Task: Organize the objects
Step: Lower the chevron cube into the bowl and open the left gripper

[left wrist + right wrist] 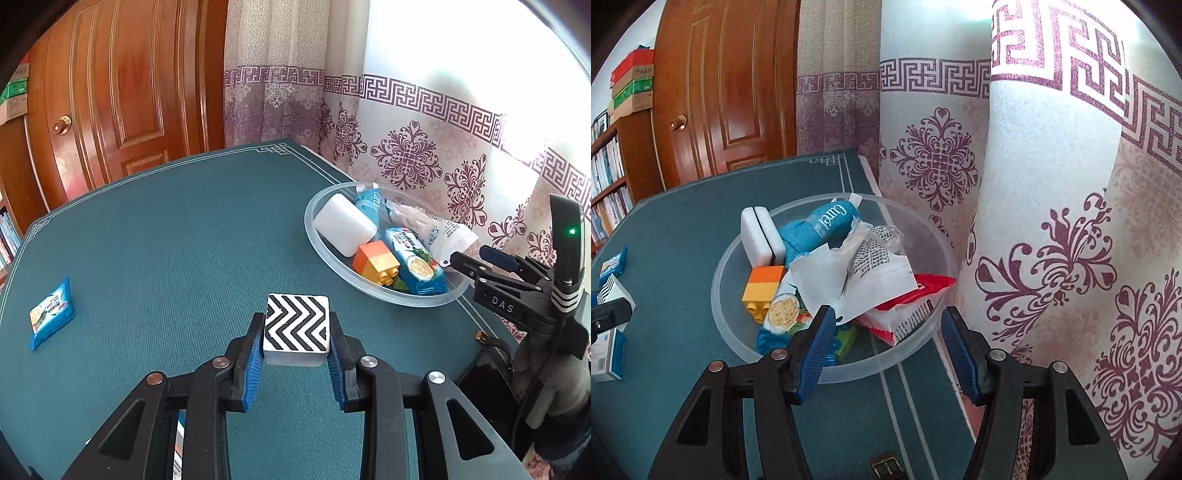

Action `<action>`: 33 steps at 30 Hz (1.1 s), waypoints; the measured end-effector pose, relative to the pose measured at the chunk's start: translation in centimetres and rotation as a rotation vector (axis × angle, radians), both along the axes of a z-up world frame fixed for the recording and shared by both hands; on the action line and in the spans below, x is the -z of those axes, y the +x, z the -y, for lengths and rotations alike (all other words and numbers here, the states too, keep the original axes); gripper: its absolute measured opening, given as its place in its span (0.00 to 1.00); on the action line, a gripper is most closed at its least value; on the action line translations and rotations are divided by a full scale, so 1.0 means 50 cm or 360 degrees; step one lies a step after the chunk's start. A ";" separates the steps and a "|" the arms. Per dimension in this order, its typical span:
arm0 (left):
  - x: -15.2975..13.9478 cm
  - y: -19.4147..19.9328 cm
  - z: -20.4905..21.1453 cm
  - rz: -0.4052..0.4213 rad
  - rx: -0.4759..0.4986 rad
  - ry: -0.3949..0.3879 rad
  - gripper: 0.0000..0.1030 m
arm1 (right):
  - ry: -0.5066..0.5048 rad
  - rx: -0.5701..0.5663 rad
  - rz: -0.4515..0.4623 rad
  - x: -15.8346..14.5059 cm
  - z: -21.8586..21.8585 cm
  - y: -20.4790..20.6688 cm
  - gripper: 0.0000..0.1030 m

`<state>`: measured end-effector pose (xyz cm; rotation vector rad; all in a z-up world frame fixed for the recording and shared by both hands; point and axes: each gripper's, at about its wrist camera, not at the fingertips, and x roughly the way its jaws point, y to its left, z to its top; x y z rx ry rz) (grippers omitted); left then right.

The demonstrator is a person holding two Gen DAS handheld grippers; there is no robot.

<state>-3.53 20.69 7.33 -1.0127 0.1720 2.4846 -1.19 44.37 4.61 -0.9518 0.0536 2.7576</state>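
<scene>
My left gripper (296,338) is shut on a white box with a black zigzag top (296,326), held over the green table (166,240). The box also shows at the left edge of the right wrist view (613,293). A clear round bowl (325,251) at the right holds a white sponge block (343,225), an orange and yellow toy brick (375,260), a blue cracker packet (413,264) and other wrappers. My right gripper (886,332) is open and empty just over the bowl's near rim (849,369). It also shows in the left wrist view (476,264). A second blue cracker packet (51,314) lies at the table's left.
A patterned curtain (1052,221) hangs close behind and to the right of the bowl. A wooden door (122,92) and a bookshelf (605,177) stand beyond the table. A white and blue box (605,356) lies at the left in the right wrist view.
</scene>
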 end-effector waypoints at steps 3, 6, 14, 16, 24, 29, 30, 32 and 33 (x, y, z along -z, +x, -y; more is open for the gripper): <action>0.001 -0.001 -0.004 0.0003 0.0001 -0.0004 0.32 | -0.0012 0.0020 0.0024 0.009 -0.010 -0.015 0.59; 0.002 -0.001 -0.012 0.0002 0.0015 -0.0008 0.32 | -0.0017 0.0076 0.0053 0.012 -0.024 -0.029 0.59; -0.002 -0.018 -0.049 0.0033 0.0082 0.0015 0.32 | -0.0053 0.0083 0.0008 -0.006 -0.021 -0.007 0.59; -0.005 -0.024 -0.066 0.0038 0.0109 0.0027 0.32 | -0.0050 0.0071 -0.0019 -0.020 -0.016 0.007 0.59; -0.004 -0.051 -0.142 0.0063 0.0227 0.0039 0.32 | -0.0103 0.0054 -0.0122 -0.067 -0.014 0.051 0.59; 0.008 -0.076 -0.179 0.0080 0.0264 0.0040 0.32 | -0.0141 0.0035 -0.0145 -0.072 -0.015 0.069 0.59; 0.011 -0.080 -0.186 0.0079 0.0272 0.0037 0.32 | -0.0150 0.0035 -0.0146 -0.071 -0.016 0.071 0.59; 0.020 -0.089 -0.197 0.0085 0.0287 0.0035 0.32 | -0.0161 0.0040 -0.0144 -0.066 -0.021 0.071 0.59; 0.024 -0.093 -0.201 0.0090 0.0291 0.0039 0.32 | -0.0169 0.0044 -0.0142 -0.064 -0.023 0.071 0.59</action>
